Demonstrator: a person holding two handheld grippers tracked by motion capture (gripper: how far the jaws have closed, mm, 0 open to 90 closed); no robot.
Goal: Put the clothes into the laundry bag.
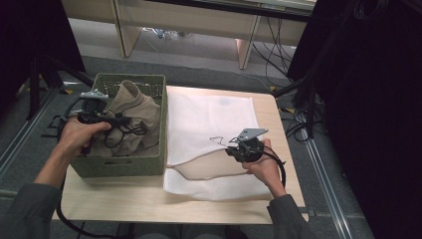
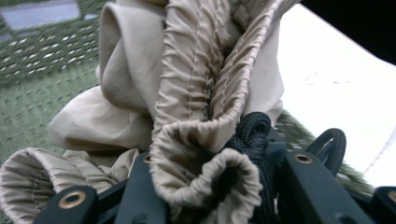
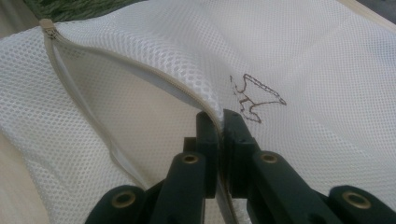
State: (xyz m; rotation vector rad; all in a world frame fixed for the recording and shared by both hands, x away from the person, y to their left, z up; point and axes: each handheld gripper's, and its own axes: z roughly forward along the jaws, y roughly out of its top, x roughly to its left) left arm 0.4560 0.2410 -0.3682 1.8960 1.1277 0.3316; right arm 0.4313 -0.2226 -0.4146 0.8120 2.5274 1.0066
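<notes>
The left hand-held gripper [image 1: 110, 121] was clenched on the gathered waistband of a beige garment [image 2: 196, 116], a black drawstring [image 2: 250, 135] bunched between its jaws. The garment sat inside a green woven basket [image 1: 124, 167], rising above the basket's rim. Just beside the basket, on its right, a white mesh laundry bag [image 1: 209, 114] lay flat on the wooden surface [image 1: 124, 201]. The right hand-held gripper [image 1: 231, 149] pinched the upper edge of the bag's zippered opening [image 3: 154, 77], jaws pressed together on the mesh, holding that edge lifted near a small dark stitched figure [image 3: 254, 98] on the bag.
</notes>
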